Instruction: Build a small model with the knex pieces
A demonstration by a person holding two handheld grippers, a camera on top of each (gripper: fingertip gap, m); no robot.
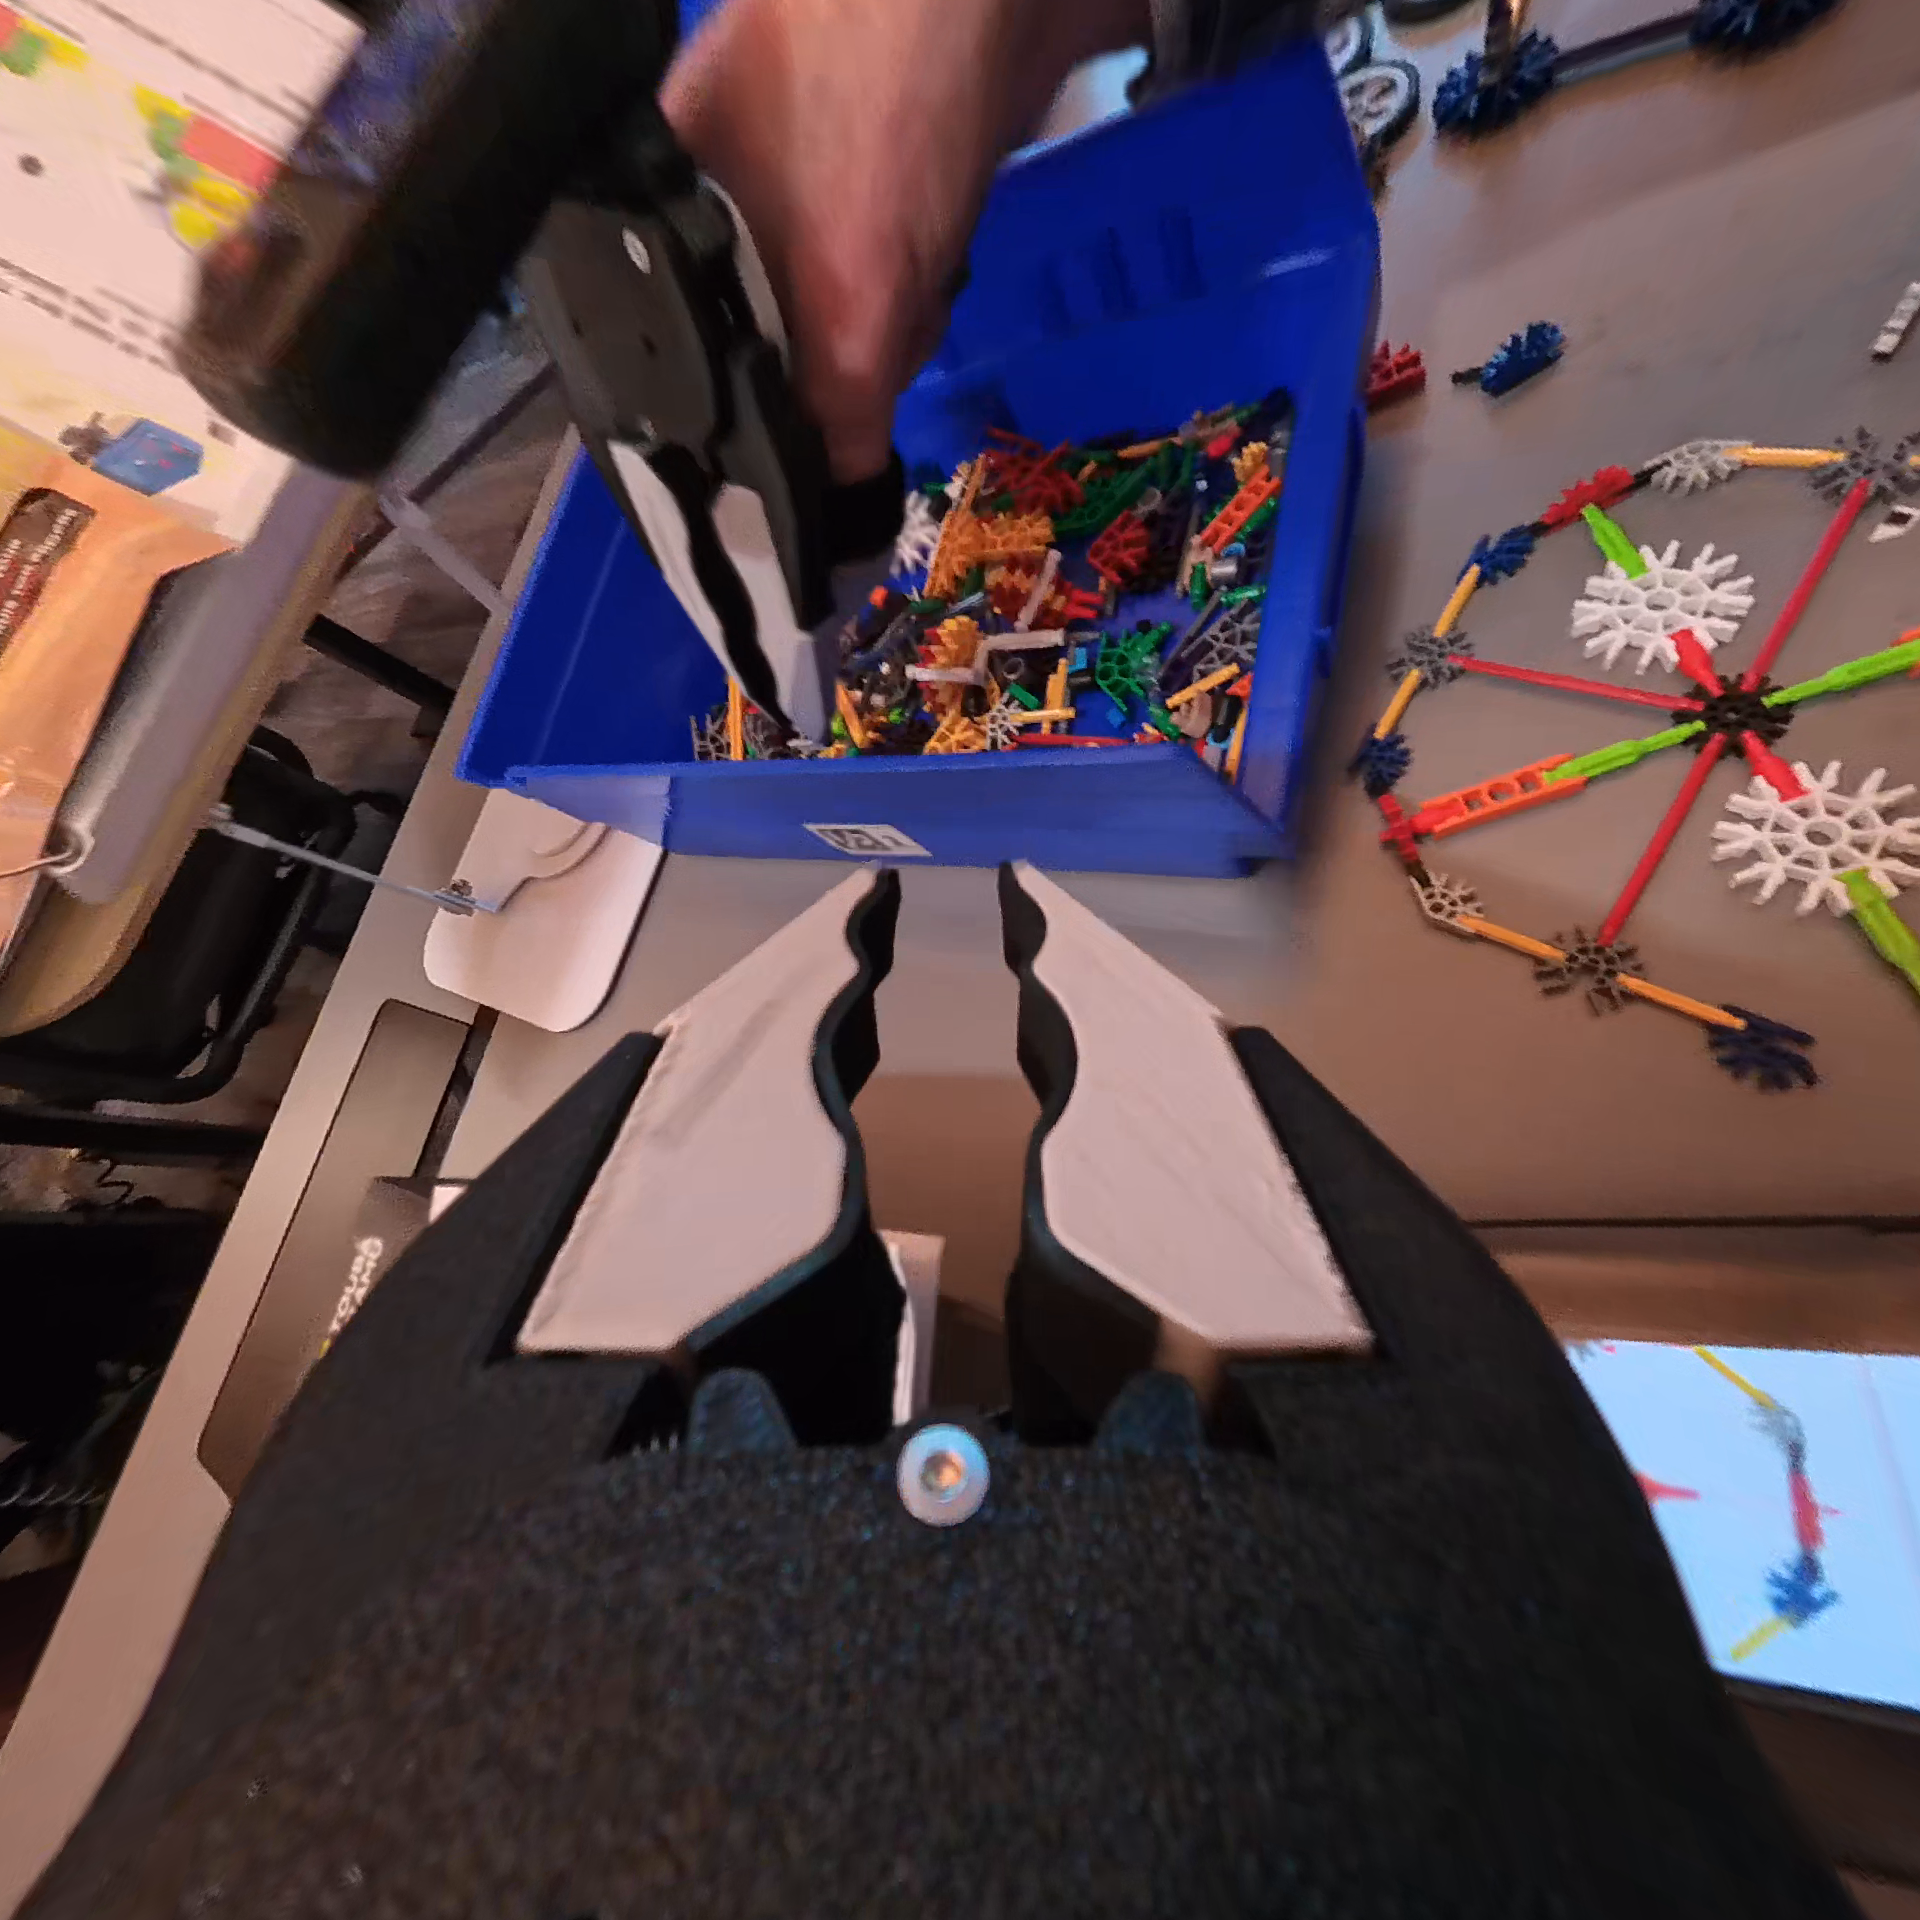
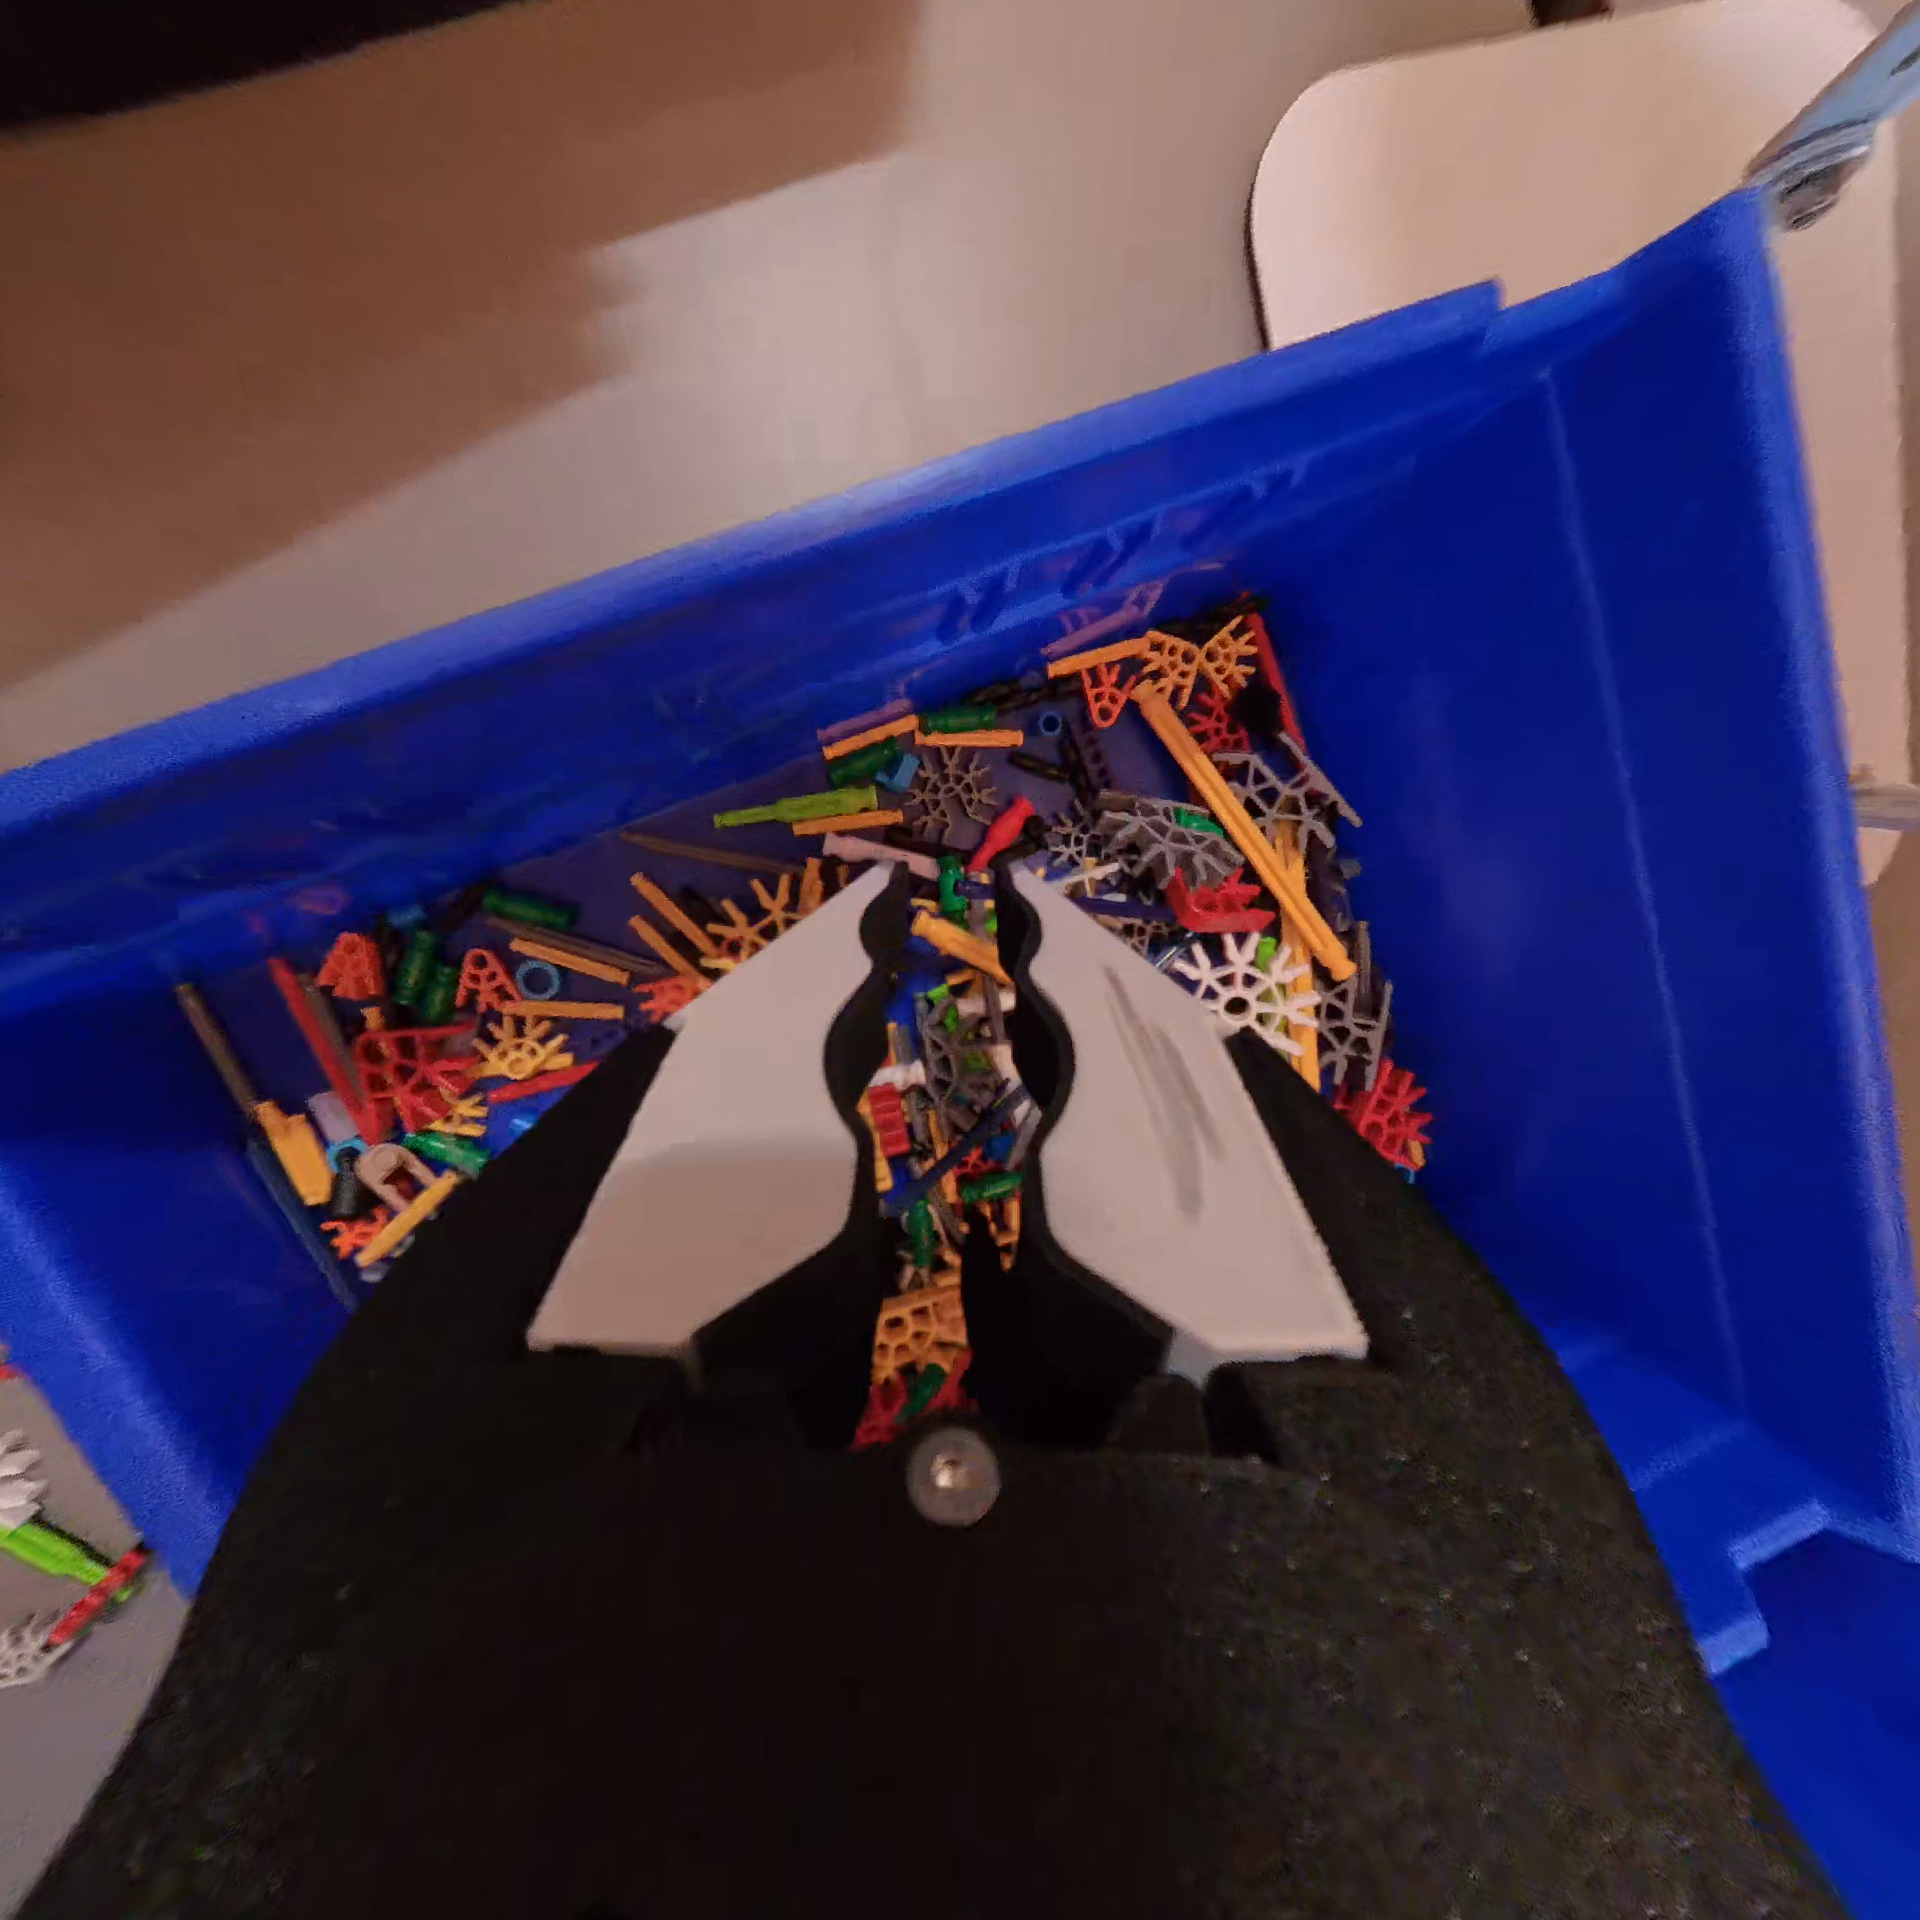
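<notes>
A blue plastic bin (image 1: 1091, 821) holds a heap of small construction-toy rods and connectors (image 1: 1091, 582) in several colours. My left gripper (image 1: 945, 883) is open and empty, just in front of the bin's near wall, above the table. My right gripper (image 1: 795, 717), held by a hand (image 1: 862, 208), reaches down into the bin's left side. In the right wrist view it (image 2: 951, 883) is open, tips just above the pieces (image 2: 1174, 831), inside the bin (image 2: 1610, 727). A white snowflake connector (image 2: 1242, 987) lies just right of its right finger. Nothing is held.
A flat wheel-shaped model (image 1: 1730, 712) of rods and connectors lies on the table right of the bin. Loose blue (image 1: 1522, 358) and red (image 1: 1392, 369) connectors lie behind it. A lit screen (image 1: 1766, 1507) is at the near right. A white card (image 1: 540, 935) lies by the table's left edge. The left gripper's tips are roughly 20 cm from the right gripper's. My right tips are about 25 cm from the flat wheel-shaped model (image 1: 1730, 712), my left tips only 20 cm.
</notes>
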